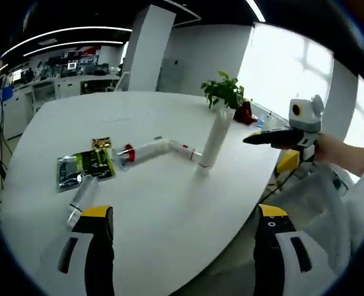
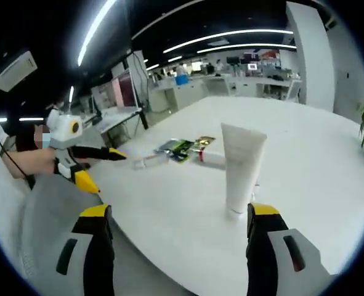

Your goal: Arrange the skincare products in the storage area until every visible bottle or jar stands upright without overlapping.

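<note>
In the left gripper view, the left gripper (image 1: pixel 183 246) is seen at the bottom of the frame with its two black, yellow-tipped jaws set wide apart and nothing held between them. Ahead of it lies the white rounded table (image 1: pixel 163 216). Just right of centre, a tall white squeeze tube (image 1: pixel 215 139) stands upright on its cap. Touching its base from the left is a small white tube with a red band (image 1: pixel 184 150), lying flat, and beside that a white tube with a red cap (image 1: pixel 143 150), also lying down. At centre left a green and black sachet (image 1: pixel 86 167) is laid flat, with a small gold packet (image 1: pixel 101 143) at its upper edge. A silver-capped clear tube (image 1: pixel 82 200) lies at lower left, just above the left jaw. A green potted plant (image 1: pixel 224 91) is seen at the table's far edge. The right gripper (image 1: pixel 258 138) enters from the right, held by a hand; whether its jaws are apart cannot be told here

In the right gripper view, the right gripper (image 2: pixel 179 243) is shown with jaws spread wide and empty, the upright tube just beyond them at centre
</note>
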Tool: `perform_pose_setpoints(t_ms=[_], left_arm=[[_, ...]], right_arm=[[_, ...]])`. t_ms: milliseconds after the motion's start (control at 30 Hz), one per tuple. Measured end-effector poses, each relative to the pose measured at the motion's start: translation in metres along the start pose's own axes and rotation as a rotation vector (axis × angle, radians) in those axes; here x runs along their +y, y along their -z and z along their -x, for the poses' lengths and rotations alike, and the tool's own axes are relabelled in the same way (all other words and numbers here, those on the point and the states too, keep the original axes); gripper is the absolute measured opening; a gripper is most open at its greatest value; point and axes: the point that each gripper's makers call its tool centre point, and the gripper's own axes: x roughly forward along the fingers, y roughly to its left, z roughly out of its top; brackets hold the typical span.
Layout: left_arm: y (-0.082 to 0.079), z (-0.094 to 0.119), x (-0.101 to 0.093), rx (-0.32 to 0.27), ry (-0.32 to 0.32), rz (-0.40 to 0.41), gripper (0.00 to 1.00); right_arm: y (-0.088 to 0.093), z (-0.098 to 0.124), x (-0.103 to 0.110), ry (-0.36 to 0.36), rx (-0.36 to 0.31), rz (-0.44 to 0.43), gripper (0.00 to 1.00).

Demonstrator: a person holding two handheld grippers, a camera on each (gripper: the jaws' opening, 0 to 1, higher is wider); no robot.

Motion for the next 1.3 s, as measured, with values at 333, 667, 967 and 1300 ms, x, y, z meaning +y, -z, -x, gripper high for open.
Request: perform_pose_setpoints(t_ms=[333,667,967,1300], left_arm=[[-0.006,0.035,0.007,-0.046,-0.078,0.004,0.94],[0.005,0.04,0.011,-0.041,-0.082,-0.007,0.9],[0.004,0.038,0.01,-0.052,-0.075,0.006,0.9],[0.0,0.035,0.009,-0.089,-0.03,0.044,0.89]], right_arm=[[-0.01,0.013,0.018,0.017,-0.073,-0.062,0.89],[0.006,0.001,0.026,0.018,-0.006,0.001,0.88],[0.004,-0.001,0.028,-0.008,0.02,0.022,0.88],[-0.039,-0.01,0.031,-0.035,0.051,0.177,0.87]])
